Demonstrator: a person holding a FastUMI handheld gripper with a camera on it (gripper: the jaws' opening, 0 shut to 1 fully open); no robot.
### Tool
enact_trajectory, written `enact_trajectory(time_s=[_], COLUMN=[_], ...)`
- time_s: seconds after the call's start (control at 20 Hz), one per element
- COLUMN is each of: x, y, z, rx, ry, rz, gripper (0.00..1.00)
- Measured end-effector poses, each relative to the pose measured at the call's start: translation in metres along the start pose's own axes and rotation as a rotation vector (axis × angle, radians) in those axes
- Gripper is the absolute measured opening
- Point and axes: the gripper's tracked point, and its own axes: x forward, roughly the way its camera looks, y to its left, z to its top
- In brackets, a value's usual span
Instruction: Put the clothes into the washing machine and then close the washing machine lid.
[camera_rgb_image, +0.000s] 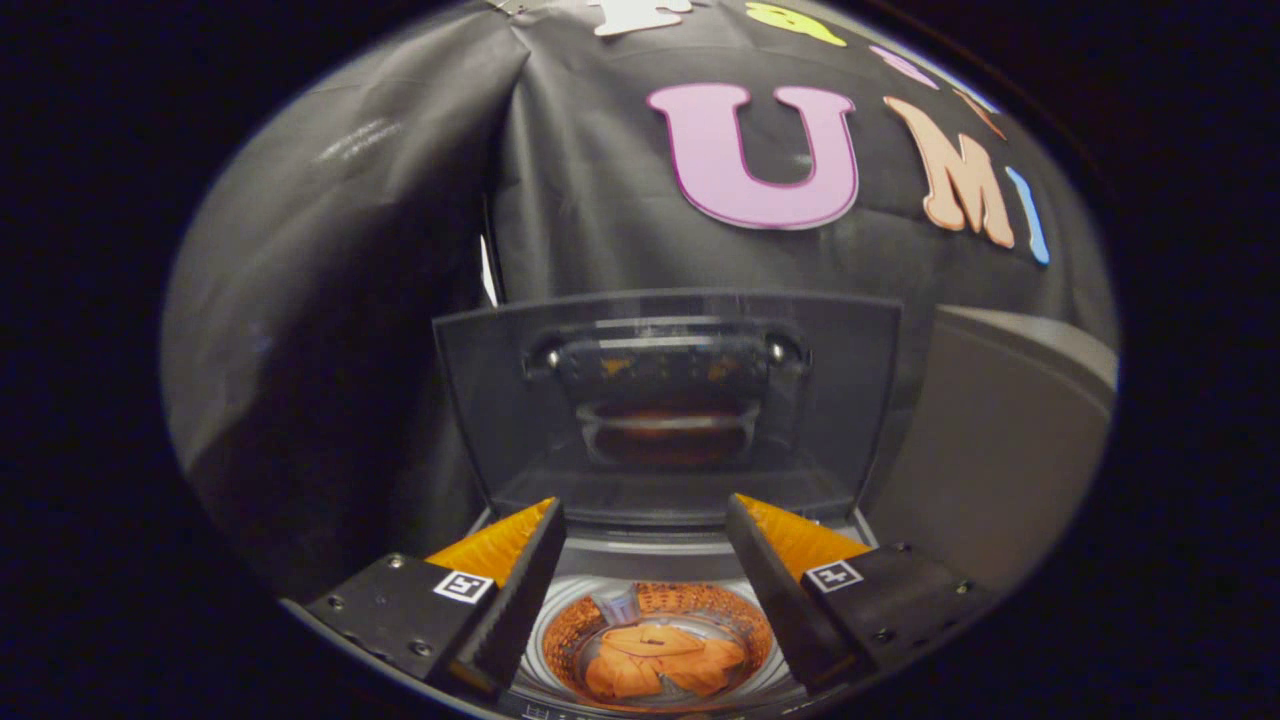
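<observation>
Both fingers of my gripper (640, 590) stand spread wide with nothing between the pads; each black finger (520, 590) carries an orange back and a small square black-and-white marker near its root. I hold nothing.

Down through the gap between the fingers I look into the washing machine's drum (655, 640), a round perforated tub. The orange clothes (655, 660) already lie on its floor, spread flat, with a small grey-white piece (618, 605) at the far left side of the tub; I cannot tell what that piece is.

Just ahead of the fingertips runs the grey back rim of the washing machine (640, 545), and from it the lid (665, 400) rises upright, a dark see-through panel whose long axis runs crosswise to my fingers. Its handle bar (665, 352) sits high on the panel, above and beyond my fingertips and about centred between them. The drum's glow reflects in the panel below the bar.

I judge the loading done and the closing left: the lid stands straight ahead and hinges at the rim nearest my tips, so I would have to reach up to its top edge and bring it toward me and down.

To the right of the lid stands a pale grey panel (1000, 440). On the machine itself I can read no brand or label.
</observation>
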Motion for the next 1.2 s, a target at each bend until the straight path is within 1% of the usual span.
enact_trajectory(time_s=[0.1, 0.25, 0.4, 0.6, 0.75, 0.85, 0.95, 1.05, 1.2], x=[-0.002, 0.001, 0.016, 0.046, 0.072, 0.086, 0.095, 0.101, 0.117], y=[0.001, 0.005, 0.001, -0.004, -0.007, -0.008, -0.010, -0.020, -0.024], z=[0.032, 0.081, 0.128, 0.161, 0.167, 0.165, 0.166, 0.168, 0.154], rx=[-0.010, 0.013, -0.004, 0.012, 0.003, 0.049, 0.072, 0.062, 0.045], ry=[-0.045, -0.103, -0.179, -0.255, -0.279, -0.285, -0.310, -0.345, -0.316], rz=[-0.002, 0.005, -0.011, -0.018, -0.029, -0.026, -0.047, -0.098, -0.114], gripper=[0.98, 0.98, 0.97, 0.97, 0.97, 0.97, 0.97, 0.97, 0.97])
